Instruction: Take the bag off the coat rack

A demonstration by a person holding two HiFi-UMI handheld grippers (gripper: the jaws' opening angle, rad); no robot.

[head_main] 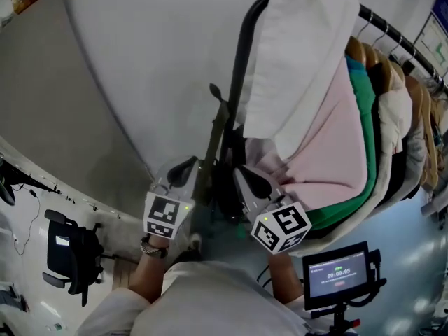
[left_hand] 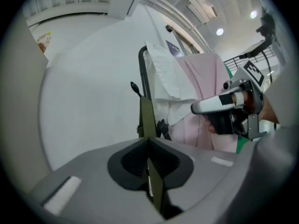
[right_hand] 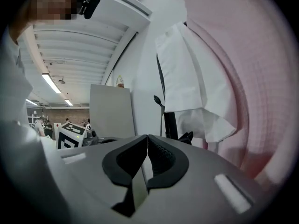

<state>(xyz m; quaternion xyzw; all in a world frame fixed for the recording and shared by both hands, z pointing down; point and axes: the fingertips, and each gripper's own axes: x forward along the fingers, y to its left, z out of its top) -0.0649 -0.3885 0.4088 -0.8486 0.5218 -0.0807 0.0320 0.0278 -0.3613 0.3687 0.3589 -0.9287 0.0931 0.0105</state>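
Likely soft and light, the dark bag (head_main: 224, 187) lifts best by its olive-green webbing strap (left_hand: 147, 118), pinched in left claw (left_hand: 148, 141) and right claw (right_hand: 147, 139).

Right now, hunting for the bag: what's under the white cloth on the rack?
A pink garment shows under the white cloth draped over the black rail. The rest is covered; no bag shows there, only an olive strap beside.
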